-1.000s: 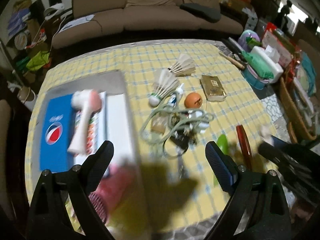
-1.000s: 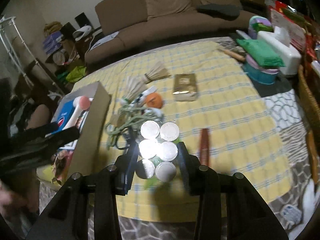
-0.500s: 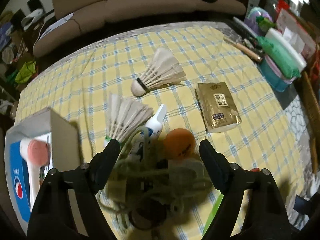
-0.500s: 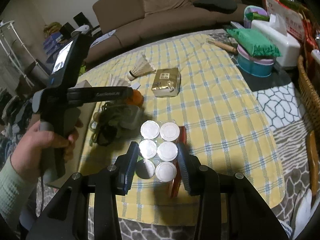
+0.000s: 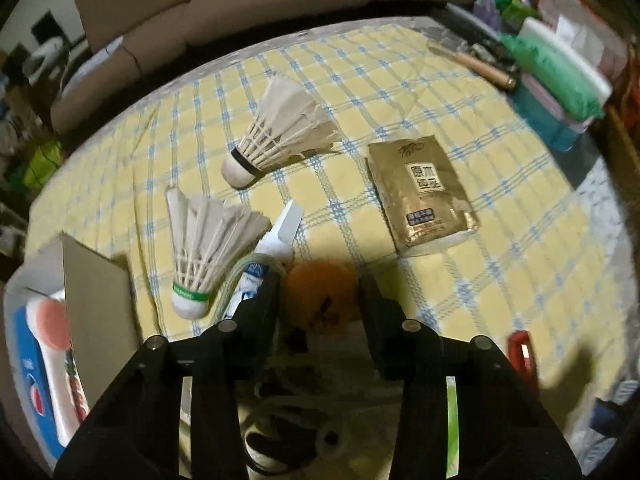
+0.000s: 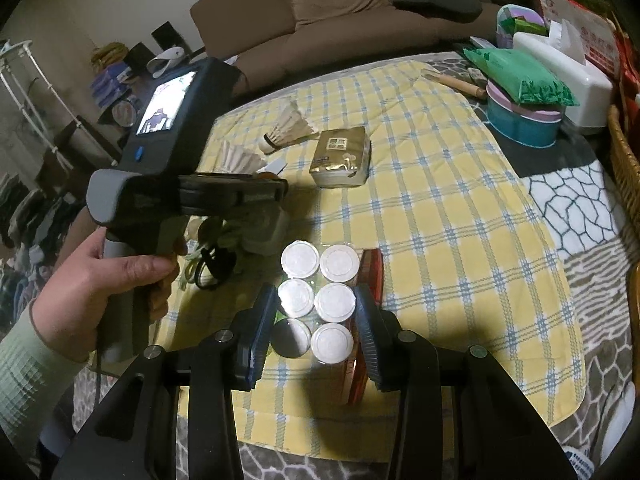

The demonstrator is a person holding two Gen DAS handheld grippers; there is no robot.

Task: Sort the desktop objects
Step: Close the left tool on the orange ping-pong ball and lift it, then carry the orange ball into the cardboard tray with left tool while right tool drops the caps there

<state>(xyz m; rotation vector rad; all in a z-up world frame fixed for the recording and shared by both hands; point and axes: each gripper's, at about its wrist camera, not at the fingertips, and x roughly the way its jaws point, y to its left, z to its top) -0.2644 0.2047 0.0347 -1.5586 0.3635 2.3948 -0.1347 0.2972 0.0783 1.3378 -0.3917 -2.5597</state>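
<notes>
Left wrist view: left gripper (image 5: 320,304) is dropping low over the clutter, jaws narrowing from wide apart a sec ago, now bracketing the orange ball (image 5: 322,300) at 6 o'clock w/ slim gaps either side — not yet clamped, though blur makes contact hard to call. Going left to right: open box (image 5: 96,300) w/ a pink-headed brush (image 5: 50,324) is sitting at 8 o'clock; green-banded shuttlecock (image 5: 204,252) at 9; white tube (image 5: 276,248) just beside the ball; black-banded shuttlecock (image 5: 280,132) at 12; gold packet (image 5: 422,196) at 2; red item (image 5: 522,354) at 4. A second ago this cam was looking over the box, so the arm is swinging away from it toward the pile — prob. the ball is the next pick, box its likely home.

Right wrist view: right gripper (image 6: 316,320) is clamped on a six-pack of white-lidded pots (image 6: 318,300), held above the cloth as before, so that item is waiting to be placed.

Surface: yellow-blue check cloth (image 5: 440,88) over a patterned grey-white cover (image 6: 576,200), soft, so the ball may roll if nudged. Room: brown sofa (image 6: 320,12) at 12, tissue box (image 6: 560,60) and green pack (image 6: 520,76) at 2, dim light.
</notes>
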